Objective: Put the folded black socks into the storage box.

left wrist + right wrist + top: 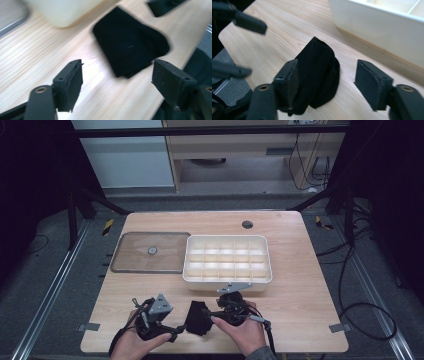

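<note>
A black folded cloth (197, 318) lies near the table's front edge, between my two grippers. My left gripper (175, 328) is at the cloth's left side, held in a hand, with its jaws apart. In the left gripper view the black cloth (130, 46) lies flat just beyond the open left gripper (117, 66). My right gripper (210, 313) is at the cloth's right side. In the right gripper view the cloth (317, 70) lies bunched partly between the wide-open jaws of the right gripper (327, 64), and nothing is clamped.
A white tray (227, 279) with several compartments stands mid-table, just behind the cloth, and its wall (382, 27) is close by. A clear lid (131, 254) lies flat to its left. The table's front edge is right below the hands.
</note>
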### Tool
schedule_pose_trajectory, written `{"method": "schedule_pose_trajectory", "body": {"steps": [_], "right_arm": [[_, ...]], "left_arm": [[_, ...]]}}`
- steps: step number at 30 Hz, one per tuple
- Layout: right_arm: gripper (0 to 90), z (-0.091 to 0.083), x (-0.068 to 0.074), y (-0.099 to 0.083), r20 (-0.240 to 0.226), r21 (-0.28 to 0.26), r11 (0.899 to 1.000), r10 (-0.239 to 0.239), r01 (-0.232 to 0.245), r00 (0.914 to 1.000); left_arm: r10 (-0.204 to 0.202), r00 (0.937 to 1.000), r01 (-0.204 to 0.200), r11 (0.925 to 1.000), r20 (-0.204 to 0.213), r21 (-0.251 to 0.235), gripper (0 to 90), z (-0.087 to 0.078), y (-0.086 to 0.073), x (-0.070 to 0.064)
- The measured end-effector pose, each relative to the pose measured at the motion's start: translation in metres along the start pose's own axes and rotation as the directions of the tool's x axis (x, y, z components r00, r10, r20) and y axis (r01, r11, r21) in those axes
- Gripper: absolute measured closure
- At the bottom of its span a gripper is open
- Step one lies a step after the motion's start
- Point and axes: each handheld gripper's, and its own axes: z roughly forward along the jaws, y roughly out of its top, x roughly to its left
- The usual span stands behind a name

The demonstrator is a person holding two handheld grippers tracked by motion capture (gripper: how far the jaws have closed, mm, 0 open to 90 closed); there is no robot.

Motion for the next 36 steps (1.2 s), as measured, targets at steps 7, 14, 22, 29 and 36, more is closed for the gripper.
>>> {"method": "schedule_pose_trajectory", "body": {"steps": [7,14,22,29,36], "right_arm": [[25.4,0.021,0.007,0.001,-0.003,0.047,0.999,0.008,-0.008,1.0],[29.7,0.04,0.009,0.0,0.021,0.102,0.995,0.012,-0.014,0.9997],[32.5,0.058,0.013,-0.001,0.039,0.153,0.988,0.028,-0.034,0.9988],[35.2,0.063,0.013,0.0,0.042,0.177,0.983,0.042,-0.049,0.9982],[45.5,0.064,0.012,0.0,0.011,0.18,0.982,0.048,-0.049,0.9988]], "left_arm": [[-0.08,0.9938,0.078,0.9967,-0.077,-0.02,19.0,-0.009,-0.021,0.032],[-0.158,0.9738,0.151,0.987,-0.164,-0.056,18.8,-0.019,-0.052,0.059],[-0.237,0.9366,0.209,0.9693,-0.258,-0.129,22.0,-0.021,-0.085,0.073],[-0.274,0.922,0.225,0.9544,-0.274,-0.196,23.9,-0.03,-0.09,0.076],[-0.26,0.9294,0.219,0.9596,-0.262,-0.176,24.5,-0.025,-0.091,0.074]]}}
